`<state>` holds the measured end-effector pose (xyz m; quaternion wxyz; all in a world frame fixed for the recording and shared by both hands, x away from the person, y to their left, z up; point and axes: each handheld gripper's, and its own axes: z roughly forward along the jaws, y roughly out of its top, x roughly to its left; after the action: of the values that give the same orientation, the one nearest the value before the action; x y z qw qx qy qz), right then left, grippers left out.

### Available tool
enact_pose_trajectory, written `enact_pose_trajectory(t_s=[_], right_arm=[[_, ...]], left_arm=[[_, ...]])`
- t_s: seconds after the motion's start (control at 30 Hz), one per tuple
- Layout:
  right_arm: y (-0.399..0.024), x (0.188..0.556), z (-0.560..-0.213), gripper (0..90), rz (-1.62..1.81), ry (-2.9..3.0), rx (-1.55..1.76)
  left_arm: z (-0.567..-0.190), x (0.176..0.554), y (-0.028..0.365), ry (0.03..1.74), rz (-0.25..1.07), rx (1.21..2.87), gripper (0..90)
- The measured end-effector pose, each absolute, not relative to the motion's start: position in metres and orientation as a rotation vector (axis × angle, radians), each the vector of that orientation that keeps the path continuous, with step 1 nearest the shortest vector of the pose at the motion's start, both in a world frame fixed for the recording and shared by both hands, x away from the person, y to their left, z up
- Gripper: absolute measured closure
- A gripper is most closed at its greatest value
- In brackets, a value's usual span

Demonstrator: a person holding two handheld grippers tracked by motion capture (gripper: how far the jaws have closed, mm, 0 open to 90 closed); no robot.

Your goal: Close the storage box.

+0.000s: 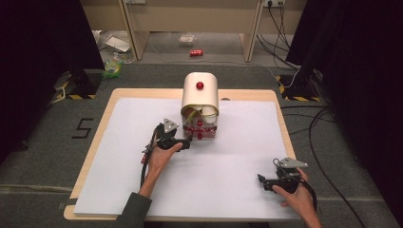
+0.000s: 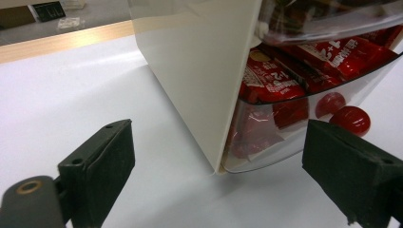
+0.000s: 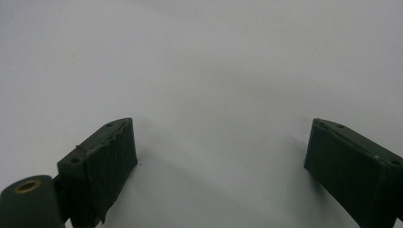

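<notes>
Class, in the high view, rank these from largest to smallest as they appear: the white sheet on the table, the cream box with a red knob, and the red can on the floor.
1. White sheet
2. Cream box
3. Red can, though it lies farther from the camera, which shrinks it.

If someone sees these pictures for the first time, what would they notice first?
Probably the cream box with a red knob, standing at the far middle of the white table sheet, its clear front showing red snack packets. Next, the left gripper, open at the box's lower corner, and the right gripper, open over bare sheet.
</notes>
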<state>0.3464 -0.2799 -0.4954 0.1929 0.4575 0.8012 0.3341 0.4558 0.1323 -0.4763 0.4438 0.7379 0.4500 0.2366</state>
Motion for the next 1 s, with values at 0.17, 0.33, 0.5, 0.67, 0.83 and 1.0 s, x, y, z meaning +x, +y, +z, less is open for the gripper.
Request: enact_pose_trajectory(t_s=[0.17,0.33,0.5,0.67,0.83,1.0], right_arm=[[-0.280,0.346,-0.495,10.2,0.937,2.248,1.284],[-0.280,0.346,-0.495,10.2,0.937,2.248,1.283],[-0.280,0.346,-0.495,10.2,0.937,2.248,1.283],[-0.280,0.346,-0.495,10.2,0.938,2.248,1.283],[-0.280,0.346,-0.495,10.2,0.937,2.247,1.282],[-0.280,0.346,-0.495,10.3,0.937,2.247,1.283]], left_arm=[[-0.476,0.457,0.132,1.121,0.585,1.835,8.8],[-0.475,0.456,0.132,1.112,0.591,1.840,10.3],[-0.474,0.453,0.132,1.102,0.580,1.838,15.3],[-0.473,0.449,0.130,1.086,0.570,1.848,15.2],[-0.472,0.444,0.131,1.077,0.563,1.861,15.2],[-0.469,0.439,0.131,1.061,0.552,1.866,15.1]])
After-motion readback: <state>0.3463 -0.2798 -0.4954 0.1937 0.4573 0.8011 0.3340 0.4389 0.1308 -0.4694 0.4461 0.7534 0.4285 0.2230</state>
